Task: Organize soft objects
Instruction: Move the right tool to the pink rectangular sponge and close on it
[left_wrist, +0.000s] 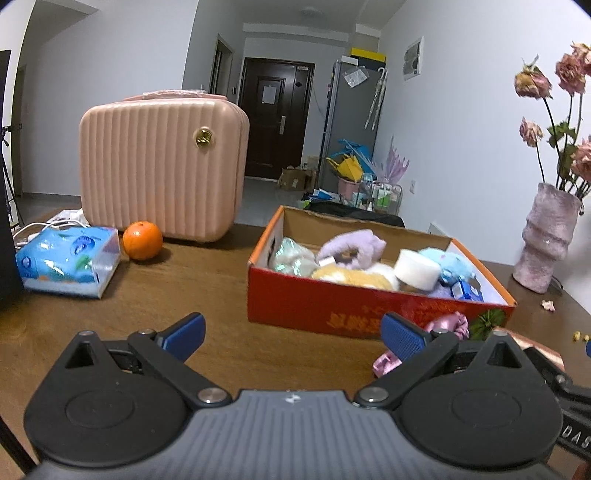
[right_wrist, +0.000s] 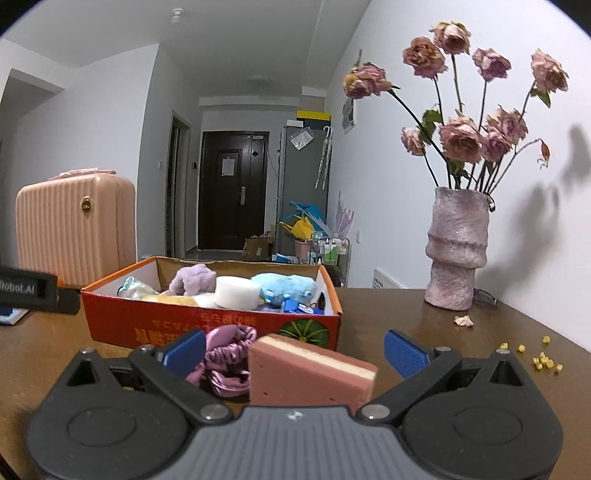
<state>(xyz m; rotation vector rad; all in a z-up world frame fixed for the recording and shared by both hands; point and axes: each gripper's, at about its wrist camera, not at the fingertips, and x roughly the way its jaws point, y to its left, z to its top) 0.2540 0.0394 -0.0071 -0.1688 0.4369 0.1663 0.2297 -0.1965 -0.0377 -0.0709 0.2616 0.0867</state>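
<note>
A red cardboard box (left_wrist: 332, 306) stands on the brown table and holds soft things: a purple plush (left_wrist: 351, 242), a yellow plush (left_wrist: 351, 277), a white foam cylinder (left_wrist: 415, 269) and a blue plush (left_wrist: 448, 262). The box also shows in the right wrist view (right_wrist: 207, 325). A pink satin scrunchie (right_wrist: 229, 354) and a pink sponge block (right_wrist: 306, 373) lie in front of the box, between the open fingers of my right gripper (right_wrist: 295, 350). My left gripper (left_wrist: 291, 338) is open and empty, left of the scrunchie (left_wrist: 445, 325).
A pink ribbed suitcase (left_wrist: 159, 166), an orange (left_wrist: 142, 240) and a blue tissue pack (left_wrist: 70, 258) stand at the back left. A pink vase of dried roses (right_wrist: 456, 251) stands at the right by the wall, with yellow crumbs (right_wrist: 543, 360) near it.
</note>
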